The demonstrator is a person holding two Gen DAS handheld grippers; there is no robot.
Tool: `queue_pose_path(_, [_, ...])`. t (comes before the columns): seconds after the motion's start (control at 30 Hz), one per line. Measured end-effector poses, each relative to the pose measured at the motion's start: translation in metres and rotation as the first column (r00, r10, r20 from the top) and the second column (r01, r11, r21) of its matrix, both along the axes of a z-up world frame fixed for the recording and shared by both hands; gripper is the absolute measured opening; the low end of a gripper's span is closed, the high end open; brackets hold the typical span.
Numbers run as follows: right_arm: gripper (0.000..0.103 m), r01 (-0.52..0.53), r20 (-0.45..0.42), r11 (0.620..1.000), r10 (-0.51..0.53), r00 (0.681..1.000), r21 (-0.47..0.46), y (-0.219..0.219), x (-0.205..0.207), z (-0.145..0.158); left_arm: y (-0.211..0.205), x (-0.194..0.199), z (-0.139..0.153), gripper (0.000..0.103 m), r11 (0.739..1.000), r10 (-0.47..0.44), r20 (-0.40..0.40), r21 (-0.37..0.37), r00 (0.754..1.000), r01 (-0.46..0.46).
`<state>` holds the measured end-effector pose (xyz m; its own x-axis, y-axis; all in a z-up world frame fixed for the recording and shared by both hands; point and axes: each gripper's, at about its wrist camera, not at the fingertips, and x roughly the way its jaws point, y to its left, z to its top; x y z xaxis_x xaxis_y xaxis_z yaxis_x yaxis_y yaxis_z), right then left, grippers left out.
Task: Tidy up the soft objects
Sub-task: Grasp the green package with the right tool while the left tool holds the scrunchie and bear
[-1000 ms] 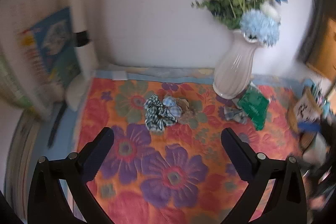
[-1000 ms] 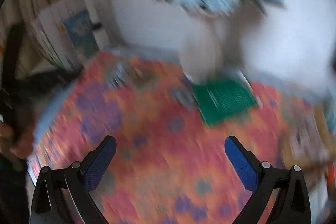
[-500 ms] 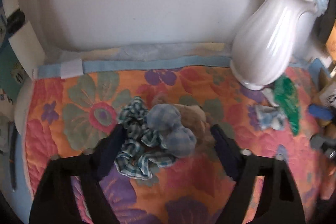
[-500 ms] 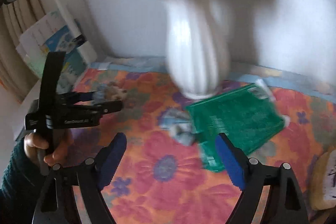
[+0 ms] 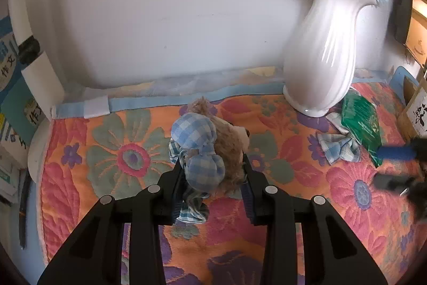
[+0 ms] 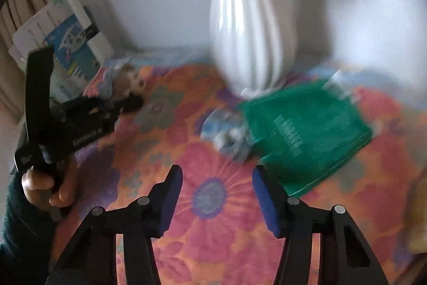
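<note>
A brown plush toy [image 5: 229, 148] with a blue checked cloth bundle [image 5: 197, 140] lies on the floral quilt [image 5: 128, 156]. My left gripper [image 5: 213, 178] has its jaws closing on this toy, and both pads touch its sides. A teal checked scrunchie [image 5: 193, 213] lies under it. In the right wrist view the same plush toy [image 6: 132, 79] sits at the left gripper [image 6: 128, 103]. My right gripper [image 6: 217, 174] is open with its jaws closing and nothing between them. It stands just short of a small blue checked cloth [image 6: 226, 135], also seen as a cloth [image 5: 339, 148] in the left wrist view.
A tall white vase [image 5: 325, 50] with blue flowers stands at the back by the wall. A green packet [image 6: 307, 130] lies against its foot, touching the small cloth. Books [image 6: 72, 42] lean at the left edge. A person's hand [image 6: 45, 186] holds the left gripper.
Both grippers came down and forward toward the quilt. The left jaws narrowed around the plush toy. The right jaws narrowed and now sit close before the small blue cloth.
</note>
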<state>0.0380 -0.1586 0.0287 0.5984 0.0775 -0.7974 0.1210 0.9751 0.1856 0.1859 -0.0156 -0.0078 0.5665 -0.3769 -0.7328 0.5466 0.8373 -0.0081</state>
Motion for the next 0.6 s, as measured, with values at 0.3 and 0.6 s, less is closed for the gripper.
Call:
queue_pose_path(0.3, [0.064, 0.303, -0.097, 0.945, -0.292, 0.951, 0.122, -0.064, -0.033, -0.012, 0.002, -0.003, 0.001, 0.033, 1.000, -0.009, 0.028, 0.005, 1.000, 0.009])
queue_pose_path(0.6, [0.065, 0.372, 0.034, 0.860, -0.408, 0.912, 0.350, -0.096, -0.014, -0.022, -0.004, -0.001, -0.002, 0.033, 1.000, -0.001, 0.040, 0.015, 0.999, 0.001])
